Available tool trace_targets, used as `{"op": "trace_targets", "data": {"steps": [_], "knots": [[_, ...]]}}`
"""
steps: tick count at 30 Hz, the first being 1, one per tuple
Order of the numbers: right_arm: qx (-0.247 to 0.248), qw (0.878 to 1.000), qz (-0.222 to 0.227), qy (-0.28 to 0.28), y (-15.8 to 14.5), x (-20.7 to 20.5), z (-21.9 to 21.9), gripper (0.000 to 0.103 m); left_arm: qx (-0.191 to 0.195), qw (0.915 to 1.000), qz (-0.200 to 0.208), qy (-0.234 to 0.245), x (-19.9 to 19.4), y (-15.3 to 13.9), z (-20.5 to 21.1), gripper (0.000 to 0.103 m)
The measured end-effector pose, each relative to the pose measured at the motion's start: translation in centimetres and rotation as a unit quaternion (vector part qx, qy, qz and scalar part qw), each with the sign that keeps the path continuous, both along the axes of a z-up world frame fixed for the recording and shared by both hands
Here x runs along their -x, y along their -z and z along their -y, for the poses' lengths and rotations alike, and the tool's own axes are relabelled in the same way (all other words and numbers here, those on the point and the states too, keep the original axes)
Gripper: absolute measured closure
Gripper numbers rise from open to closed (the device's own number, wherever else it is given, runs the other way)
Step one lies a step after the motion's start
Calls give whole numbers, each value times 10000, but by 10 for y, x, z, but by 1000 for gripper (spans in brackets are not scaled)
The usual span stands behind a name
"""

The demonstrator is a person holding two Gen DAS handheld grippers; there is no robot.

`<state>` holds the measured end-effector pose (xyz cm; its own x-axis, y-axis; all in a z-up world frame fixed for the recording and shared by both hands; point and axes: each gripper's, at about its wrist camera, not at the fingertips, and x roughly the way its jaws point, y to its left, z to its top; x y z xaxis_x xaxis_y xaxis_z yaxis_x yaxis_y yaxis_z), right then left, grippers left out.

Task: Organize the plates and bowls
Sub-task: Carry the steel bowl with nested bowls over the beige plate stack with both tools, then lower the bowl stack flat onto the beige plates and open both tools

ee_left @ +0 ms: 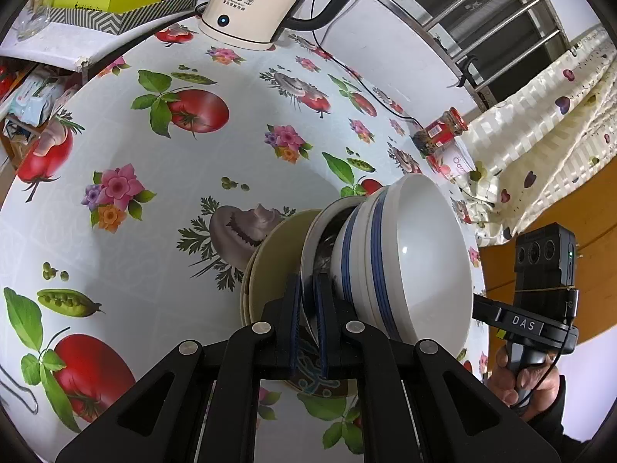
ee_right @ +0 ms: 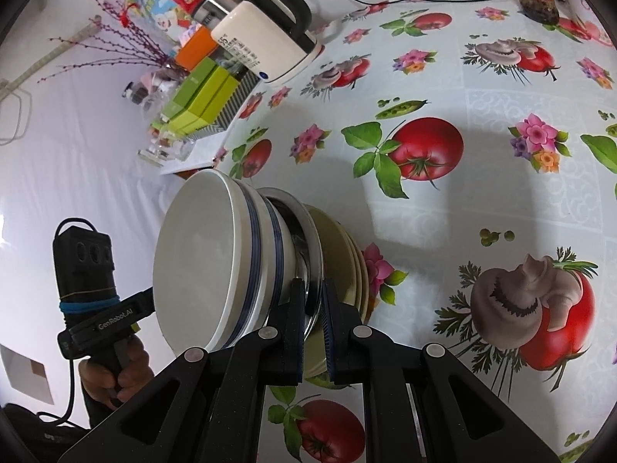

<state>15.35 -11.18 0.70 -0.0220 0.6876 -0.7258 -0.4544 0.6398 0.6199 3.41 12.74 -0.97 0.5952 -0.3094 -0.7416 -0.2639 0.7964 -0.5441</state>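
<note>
So you pinch the steel plate's (ee_right: pixel 314 254) rim from both sides, left gripper (ee_left: pixel 308 322) and right gripper (ee_right: pixel 312 328) clamped tight, keeping the striped bowls (ee_left: pixel 401 258) level.

Glossy ceramic bowls (ee_left: pixel 405 258), shiny metal plate (ee_right: pixel 312 258).

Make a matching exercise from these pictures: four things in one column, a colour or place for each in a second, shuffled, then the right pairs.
1. top bowl
2. metal dish
3. kettle
4. jar

A. cream body, black handle
B. white with blue bands
C. clamped at its rim by the right gripper
D. standing near the table's edge by the curtain

Pairs: 1-B, 2-C, 3-A, 4-D
</note>
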Motion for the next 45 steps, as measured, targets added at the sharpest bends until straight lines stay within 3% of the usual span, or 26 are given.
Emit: {"op": "trace_targets", "data": {"steps": [28,45], "knots": [[181,9996,198,-115,-3,2,-6,90,-73,9999,92,-48,6,-3,-2,94],[80,9988,480,44,-21,18,18,63,-629,9978,137,-178,25,-20,10,93]]}}
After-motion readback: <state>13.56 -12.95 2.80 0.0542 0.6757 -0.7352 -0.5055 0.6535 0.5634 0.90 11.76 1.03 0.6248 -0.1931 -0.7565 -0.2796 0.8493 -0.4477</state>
